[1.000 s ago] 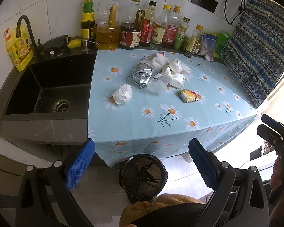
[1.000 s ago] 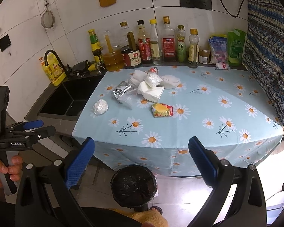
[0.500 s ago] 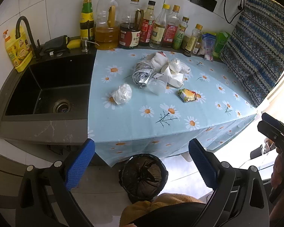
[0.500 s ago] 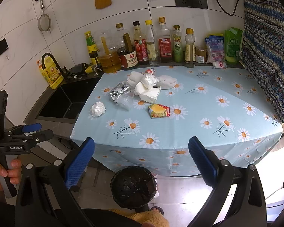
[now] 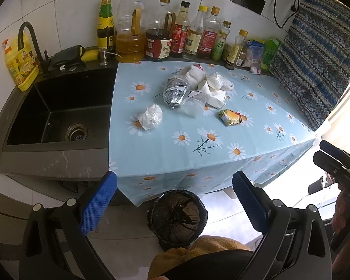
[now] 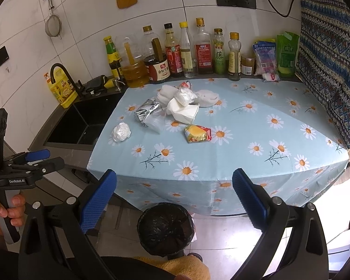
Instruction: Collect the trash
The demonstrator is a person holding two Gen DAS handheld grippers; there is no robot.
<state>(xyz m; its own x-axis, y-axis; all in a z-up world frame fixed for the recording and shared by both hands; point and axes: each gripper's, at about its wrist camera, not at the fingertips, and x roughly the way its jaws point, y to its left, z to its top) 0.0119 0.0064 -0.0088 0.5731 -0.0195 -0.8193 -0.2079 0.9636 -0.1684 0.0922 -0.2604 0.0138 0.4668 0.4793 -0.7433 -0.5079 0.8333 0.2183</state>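
Trash lies on the daisy tablecloth (image 5: 198, 154) (image 6: 245, 154): a crumpled white ball (image 5: 151, 117) (image 6: 121, 131), a silver foil bag (image 5: 175, 92) (image 6: 147, 112), a clear plastic cup (image 5: 193, 107) (image 6: 154, 123), white paper wads (image 5: 212, 91) (image 6: 183, 108) and a yellow snack wrapper (image 5: 230, 117) (image 6: 197, 134). A bin with a black bag (image 5: 177, 217) (image 6: 165, 228) stands on the floor below the table edge. My left gripper (image 5: 173, 200) and right gripper (image 6: 173, 199) are both open and empty, held back from the table above the bin.
A black sink (image 5: 58, 109) with a tap (image 5: 31, 37) lies left of the cloth. Several sauce and oil bottles (image 5: 175, 35) line the back wall. A patterned cloth (image 5: 315, 65) hangs at the right. Yellow detergent (image 5: 18, 65) stands beside the sink.
Both grippers have drifted slightly; the right wrist view has pulled back and up a little. Nothing on the table has moved.
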